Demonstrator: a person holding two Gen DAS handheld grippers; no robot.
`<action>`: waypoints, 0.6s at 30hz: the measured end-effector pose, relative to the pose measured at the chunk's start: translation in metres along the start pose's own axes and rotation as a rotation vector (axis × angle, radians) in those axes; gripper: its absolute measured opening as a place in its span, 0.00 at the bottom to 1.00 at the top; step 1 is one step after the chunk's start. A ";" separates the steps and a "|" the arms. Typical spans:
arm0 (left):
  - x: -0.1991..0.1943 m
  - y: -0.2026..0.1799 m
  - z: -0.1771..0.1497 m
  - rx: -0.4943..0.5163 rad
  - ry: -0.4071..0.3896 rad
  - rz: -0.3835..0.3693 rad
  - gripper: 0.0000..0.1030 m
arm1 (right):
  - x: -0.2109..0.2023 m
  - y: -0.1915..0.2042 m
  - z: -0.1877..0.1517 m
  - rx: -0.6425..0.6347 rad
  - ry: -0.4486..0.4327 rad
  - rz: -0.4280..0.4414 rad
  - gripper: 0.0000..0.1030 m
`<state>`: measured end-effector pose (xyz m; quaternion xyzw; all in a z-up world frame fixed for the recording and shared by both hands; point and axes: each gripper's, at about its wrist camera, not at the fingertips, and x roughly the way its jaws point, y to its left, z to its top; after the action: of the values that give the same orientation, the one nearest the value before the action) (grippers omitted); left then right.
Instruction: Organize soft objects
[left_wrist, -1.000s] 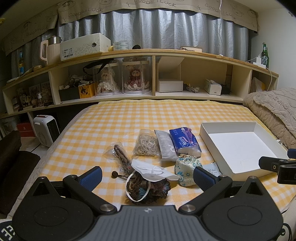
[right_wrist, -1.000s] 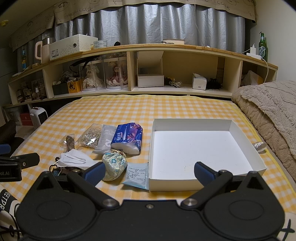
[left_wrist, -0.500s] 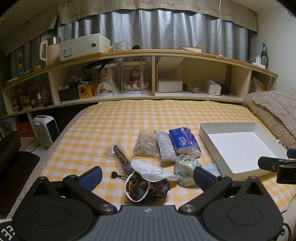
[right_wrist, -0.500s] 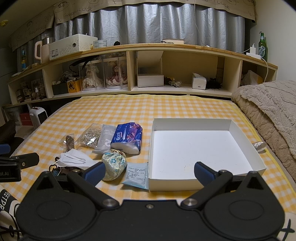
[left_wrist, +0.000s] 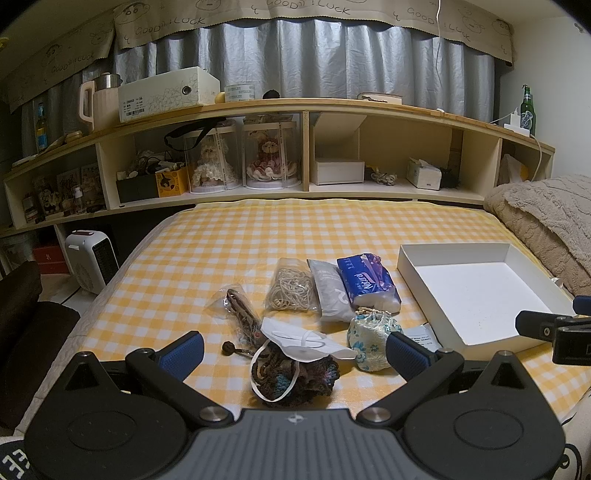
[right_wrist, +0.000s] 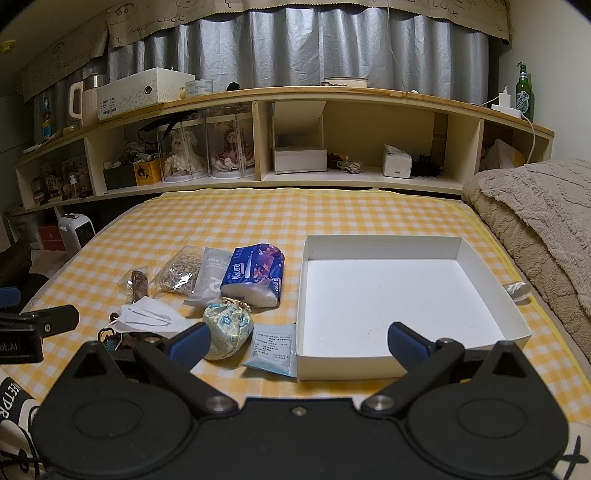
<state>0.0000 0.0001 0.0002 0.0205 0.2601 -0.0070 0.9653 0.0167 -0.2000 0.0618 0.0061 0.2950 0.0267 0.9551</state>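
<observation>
Both hand-held grippers hang low over the near edge of the bed, jaws spread wide and gripping nothing. From where I stand, the left hand-held gripper (left_wrist: 291, 350) faces the heap of soft things; the right hand-held gripper (right_wrist: 298, 341) faces the white box (right_wrist: 380, 245), which lies open and empty on the yellow checked bedspread (left_wrist: 258, 236).

What matters for the coming move is this: the soft things lie to the left of the box, and the box to the right of them. Nearest the left hand-held gripper, right between its blue fingertips (left_wrist: 183, 350), sits a dark knitted pouch (left_wrist: 295, 380) with a white face mask (left_wrist: 306, 339) draped over it. Just right of those is a floral drawstring bag (left_wrist: 373, 338), close to the left tool's right fingertip. Farther back lie a bag of rubber bands (left_wrist: 291, 290), a grey packet (left_wrist: 330, 291) and a blue tissue pack (left_wrist: 367, 282), the last two with their long axes running near to far. A small clear bag with a dark strip (left_wrist: 240, 306) lies on the far left of the heap, and a pale blue sachet (right_wrist: 273, 349) rests against the box's near left corner.

I judge the left hand nearer the mask and pouch, the right hand nearer the sachet and the box.
</observation>
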 end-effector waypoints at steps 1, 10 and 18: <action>0.000 0.000 0.000 0.000 -0.001 0.000 1.00 | 0.000 0.000 0.000 0.000 0.000 -0.001 1.00; 0.001 -0.001 0.001 -0.020 -0.005 0.004 1.00 | 0.002 -0.003 0.003 0.030 -0.012 -0.012 1.00; 0.006 0.000 0.006 -0.018 0.027 -0.046 1.00 | -0.002 -0.010 0.012 0.069 -0.036 -0.011 1.00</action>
<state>0.0081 -0.0003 0.0021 0.0059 0.2738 -0.0263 0.9614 0.0219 -0.2097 0.0724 0.0380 0.2786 0.0112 0.9596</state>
